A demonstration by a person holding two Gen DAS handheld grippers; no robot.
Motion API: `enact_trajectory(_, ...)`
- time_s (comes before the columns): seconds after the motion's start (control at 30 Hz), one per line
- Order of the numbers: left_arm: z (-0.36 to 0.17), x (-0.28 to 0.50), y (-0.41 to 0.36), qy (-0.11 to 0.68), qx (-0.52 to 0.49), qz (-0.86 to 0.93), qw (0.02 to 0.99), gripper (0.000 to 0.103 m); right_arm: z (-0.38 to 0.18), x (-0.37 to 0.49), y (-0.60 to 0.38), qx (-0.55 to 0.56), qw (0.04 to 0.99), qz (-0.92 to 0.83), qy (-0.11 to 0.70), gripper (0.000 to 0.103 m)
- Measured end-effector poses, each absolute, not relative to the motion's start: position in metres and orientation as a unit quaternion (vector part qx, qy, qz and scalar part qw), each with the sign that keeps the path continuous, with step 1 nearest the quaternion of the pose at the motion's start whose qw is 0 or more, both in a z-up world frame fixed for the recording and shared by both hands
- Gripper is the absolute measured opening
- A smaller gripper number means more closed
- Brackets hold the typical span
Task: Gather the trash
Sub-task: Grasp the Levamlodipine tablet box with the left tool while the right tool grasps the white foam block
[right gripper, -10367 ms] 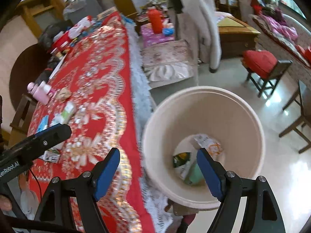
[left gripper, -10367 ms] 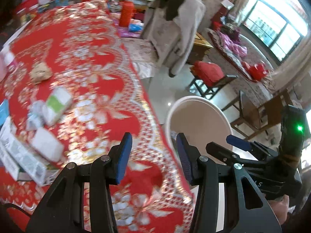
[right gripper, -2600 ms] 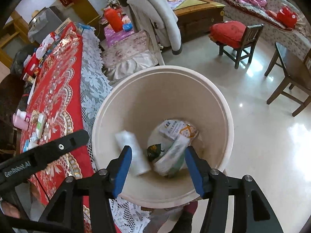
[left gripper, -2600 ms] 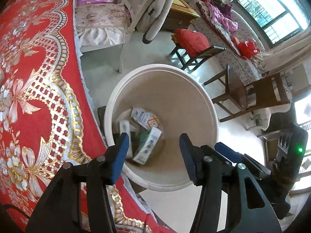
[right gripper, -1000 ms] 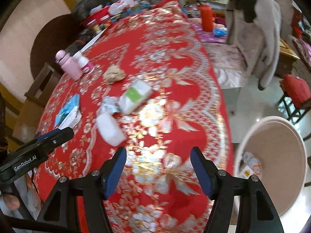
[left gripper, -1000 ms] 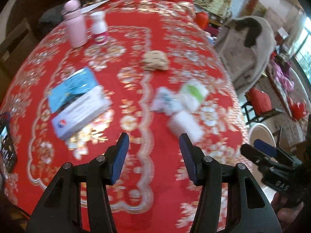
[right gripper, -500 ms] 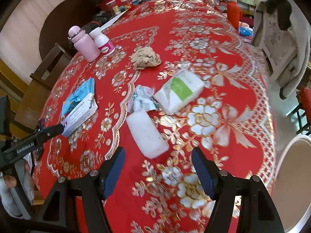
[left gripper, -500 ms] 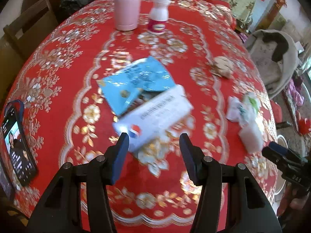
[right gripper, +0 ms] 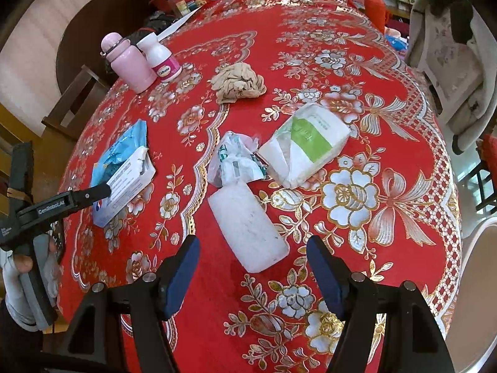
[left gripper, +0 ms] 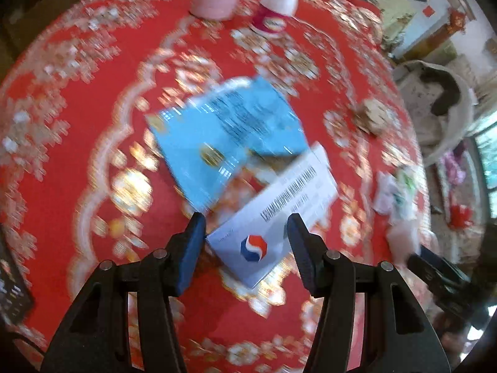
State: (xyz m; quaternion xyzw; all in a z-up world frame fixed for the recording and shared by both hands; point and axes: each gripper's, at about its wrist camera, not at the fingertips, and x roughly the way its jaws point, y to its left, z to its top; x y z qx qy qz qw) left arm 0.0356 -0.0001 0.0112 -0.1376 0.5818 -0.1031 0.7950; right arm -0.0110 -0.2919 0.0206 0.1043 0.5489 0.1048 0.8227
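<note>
Here we have both grippers over the red and gold flowered tablecloth (right gripper: 357, 71), each with its blue-padded jaws parted and nothing held.

Our left gripper (left gripper: 247, 242) hangs over a white carton (left gripper: 273, 214) with a red and blue emblem and dark print along its side; one end of the carton sits between the parted pads, but with the blur we cannot tell whether they touch it. A light blue packet (left gripper: 226, 136) lies against the carton's far end.

Our right gripper (right gripper: 253, 264) has its jaws spread wider than a white oblong block (right gripper: 247, 227), whose near end lies just ahead of the gap between the fingertips, untouched. At the block's far end lies a crumpled clear wrapper (right gripper: 234, 158) with green print, and beside that a white pack with a green panel (right gripper: 306, 143). Farther off sits a wadded beige cloth (right gripper: 239, 82), with a pink flask (right gripper: 129, 62) and a white bottle (right gripper: 161, 57) standing side by side.
</note>
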Motion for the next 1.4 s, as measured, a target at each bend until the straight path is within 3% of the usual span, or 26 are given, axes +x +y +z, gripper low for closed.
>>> enact_trajectory(0.57, 0.031, 0.027, -0.072, 0.561, -0.055, -0.132, 0.815, 0.055, 0.018, -0.004, -0.286, 0.077, 0.833, 0.113, 0.536, 0.069)
enact_trajectory(0.7, 0.029, 0.032, -0.082, 0.556, -0.019, -0.113, 0.823, 0.055, 0.015, -0.005, -0.285, 0.077, 0.831, 0.117, 0.538, 0.046)
enact_trajectory(0.83, 0.026, 0.035, -0.08, 0.551, -0.008, -0.097, 0.829, 0.055, 0.017, -0.011, -0.285, 0.074, 0.835, 0.123, 0.531, 0.036)
enact_trajectory(1.17, 0.01, 0.037, -0.092, 0.572, 0.008, -0.116, 0.812, 0.055, 0.023, -0.018, -0.295, 0.098, 0.839, 0.124, 0.52, 0.035)
enact_trajectory(1.23, 0.011, 0.034, -0.091, 0.571, 0.0, -0.115, 0.813, 0.044, 0.027, -0.023, -0.297, 0.101, 0.842, 0.125, 0.515, 0.035)
enact_trajectory(1.4, 0.025, 0.022, -0.1, 0.554, 0.002, -0.116, 0.824, 0.044, 0.037, -0.031, -0.3, 0.101, 0.846, 0.129, 0.507, 0.035)
